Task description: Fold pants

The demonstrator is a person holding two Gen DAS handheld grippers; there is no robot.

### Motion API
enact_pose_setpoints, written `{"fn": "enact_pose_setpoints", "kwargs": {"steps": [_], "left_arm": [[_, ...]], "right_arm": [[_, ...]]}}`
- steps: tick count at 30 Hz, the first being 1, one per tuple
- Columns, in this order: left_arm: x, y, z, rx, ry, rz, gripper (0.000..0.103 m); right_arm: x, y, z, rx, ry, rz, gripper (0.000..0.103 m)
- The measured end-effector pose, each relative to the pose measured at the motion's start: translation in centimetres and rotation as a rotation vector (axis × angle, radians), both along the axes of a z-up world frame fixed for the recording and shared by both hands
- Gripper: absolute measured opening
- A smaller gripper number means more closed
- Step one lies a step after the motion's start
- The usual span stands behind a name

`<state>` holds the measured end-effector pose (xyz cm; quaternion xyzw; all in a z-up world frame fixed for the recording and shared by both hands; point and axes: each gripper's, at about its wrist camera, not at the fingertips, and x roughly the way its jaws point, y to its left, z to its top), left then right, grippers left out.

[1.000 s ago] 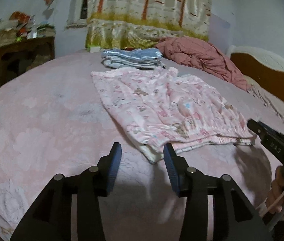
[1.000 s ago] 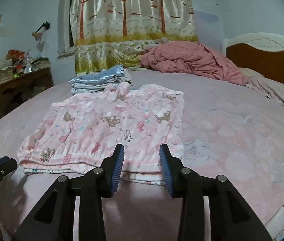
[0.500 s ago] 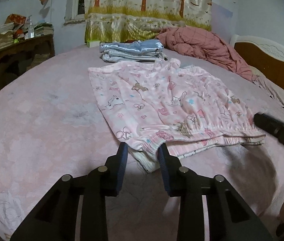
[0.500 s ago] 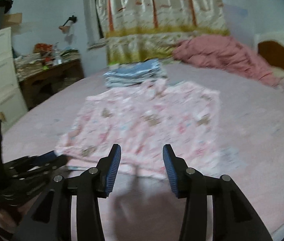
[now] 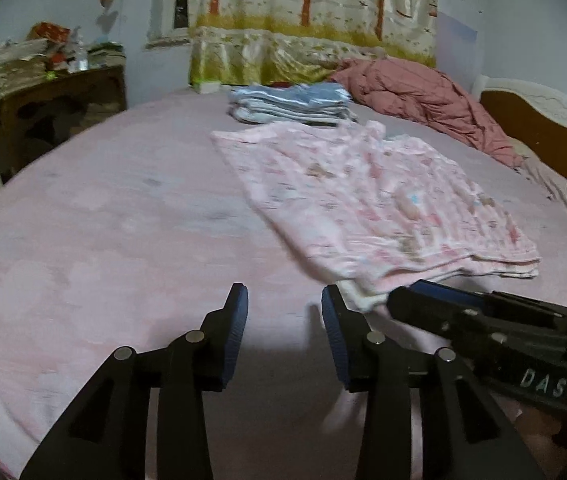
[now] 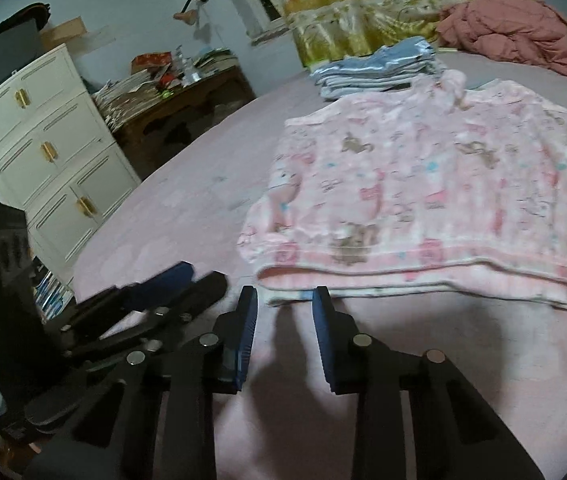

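Observation:
The pink printed pants (image 5: 383,208) lie folded flat on the pink bed sheet (image 5: 123,220), waistband hem toward me. My left gripper (image 5: 283,306) hovers over bare sheet just left of the pants' near corner. Its jaws are opening and nothing is between them. My right gripper (image 6: 285,304) points at that same corner of the pants (image 6: 423,200). Its jaws are closing, with the hem edge just beyond the fingertips and not pinched. Each gripper shows in the other's view: the right gripper (image 5: 407,298) close on the right, the left gripper (image 6: 199,280) close on the left.
A stack of folded blue clothes (image 5: 291,104) sits behind the pants. A crumpled dusty-pink quilt (image 5: 423,96) lies near the headboard (image 5: 539,128). Beside the bed stand a white drawer cabinet (image 6: 51,152) and a cluttered wooden desk (image 5: 55,92).
The right gripper swung left to the pants' near-left corner, beside the left gripper, and its jaws narrowed. The left gripper slid off that corner to the left and its jaws widened slightly.

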<state>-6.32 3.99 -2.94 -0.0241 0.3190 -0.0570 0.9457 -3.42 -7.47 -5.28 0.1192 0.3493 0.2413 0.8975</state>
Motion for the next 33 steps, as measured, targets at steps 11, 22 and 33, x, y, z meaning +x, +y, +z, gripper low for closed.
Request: {"fn": "enact_pose_setpoints", "kwargs": {"steps": [11,22,33], "left_arm": [[4.9,6.2,4.6,-0.023,-0.039,0.069,0.037],[15.4,7.2,7.3,-0.024,-0.043,0.098,0.037],[31.9,7.5,2.1,-0.181,0.180,0.144,0.036]], "right_arm": [[2.0,1.9,0.4,0.000,-0.036,-0.021,0.006],[1.0,-0.7,2.7,-0.082,0.028,-0.043,0.007],[19.4,-11.7,11.5,-0.124,-0.042,-0.319,0.041]]}}
